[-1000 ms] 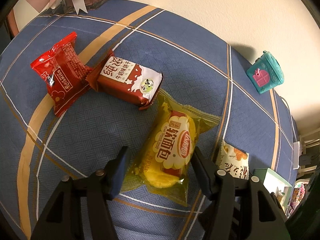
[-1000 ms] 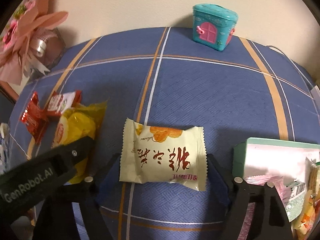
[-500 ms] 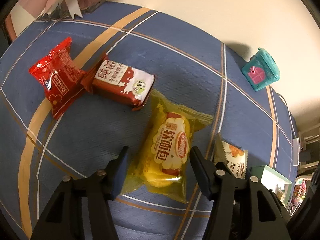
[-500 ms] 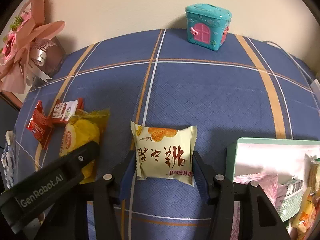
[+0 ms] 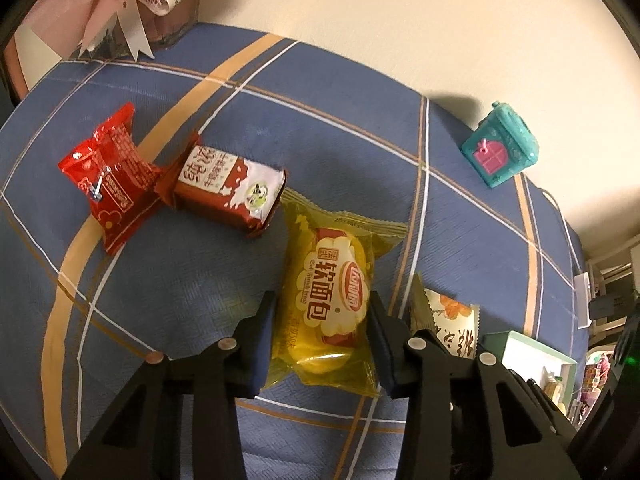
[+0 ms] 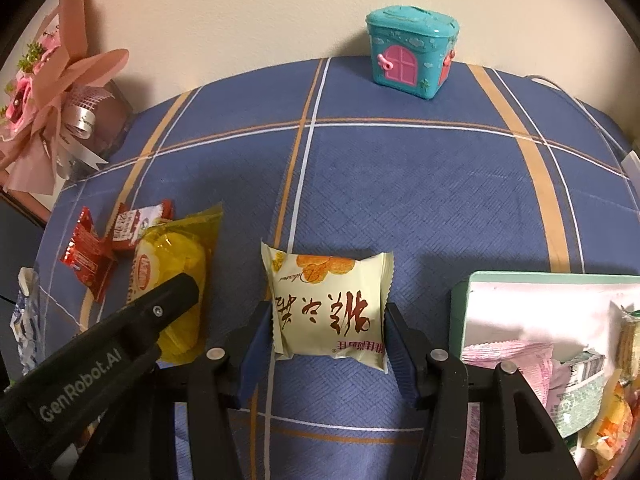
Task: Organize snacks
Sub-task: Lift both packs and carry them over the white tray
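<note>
The left gripper (image 5: pixel 322 320) is straddling the yellow bread packet (image 5: pixel 334 300) lying on the blue plaid bench (image 5: pixel 320 128), fingers narrowing onto its sides; its long axis is running toward 12 o'clock. The right gripper (image 6: pixel 329 326) is bracketing the cream pastry packet (image 6: pixel 328 300), fingers touching its short ends, apparently closing. The green snack box (image 6: pixel 460 304) is sitting at 3 o'clock, nearer the right gripper.
</note>
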A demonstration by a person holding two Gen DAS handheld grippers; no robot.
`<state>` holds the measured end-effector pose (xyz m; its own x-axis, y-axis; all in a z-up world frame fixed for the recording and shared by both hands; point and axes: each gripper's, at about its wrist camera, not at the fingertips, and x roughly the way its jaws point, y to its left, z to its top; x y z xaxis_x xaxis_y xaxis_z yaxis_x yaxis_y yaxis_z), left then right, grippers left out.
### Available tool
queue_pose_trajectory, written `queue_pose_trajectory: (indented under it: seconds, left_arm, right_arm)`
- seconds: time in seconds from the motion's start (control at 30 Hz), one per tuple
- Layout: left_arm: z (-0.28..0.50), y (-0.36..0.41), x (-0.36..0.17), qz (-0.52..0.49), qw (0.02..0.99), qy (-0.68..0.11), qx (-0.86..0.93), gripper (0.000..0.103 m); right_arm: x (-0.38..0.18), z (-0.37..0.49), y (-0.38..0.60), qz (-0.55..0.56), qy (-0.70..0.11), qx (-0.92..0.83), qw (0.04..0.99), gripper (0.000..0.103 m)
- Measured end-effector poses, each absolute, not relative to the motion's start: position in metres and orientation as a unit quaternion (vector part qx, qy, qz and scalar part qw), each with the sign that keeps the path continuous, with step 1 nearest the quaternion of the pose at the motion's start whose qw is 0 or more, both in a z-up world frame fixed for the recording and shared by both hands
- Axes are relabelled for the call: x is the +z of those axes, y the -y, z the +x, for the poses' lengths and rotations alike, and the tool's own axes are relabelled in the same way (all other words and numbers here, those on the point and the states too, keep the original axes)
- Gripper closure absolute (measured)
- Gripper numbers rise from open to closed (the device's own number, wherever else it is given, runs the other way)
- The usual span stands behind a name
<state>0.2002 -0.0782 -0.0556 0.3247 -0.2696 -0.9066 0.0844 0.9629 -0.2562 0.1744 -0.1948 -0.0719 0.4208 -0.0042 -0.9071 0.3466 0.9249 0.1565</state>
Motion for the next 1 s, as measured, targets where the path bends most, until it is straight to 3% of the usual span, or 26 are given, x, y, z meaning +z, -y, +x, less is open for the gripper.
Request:
queue_pose_trajectory:
  seconds: [1.0]
  left_arm:
    - [0.158, 0.110, 0.058, -0.092, 0.851, -0.483, -0.185, 0.059]
  right_arm:
    - [0.065, 0.098, 0.270, 0.151, -0.439, -0.191, 0.865, 0.046]
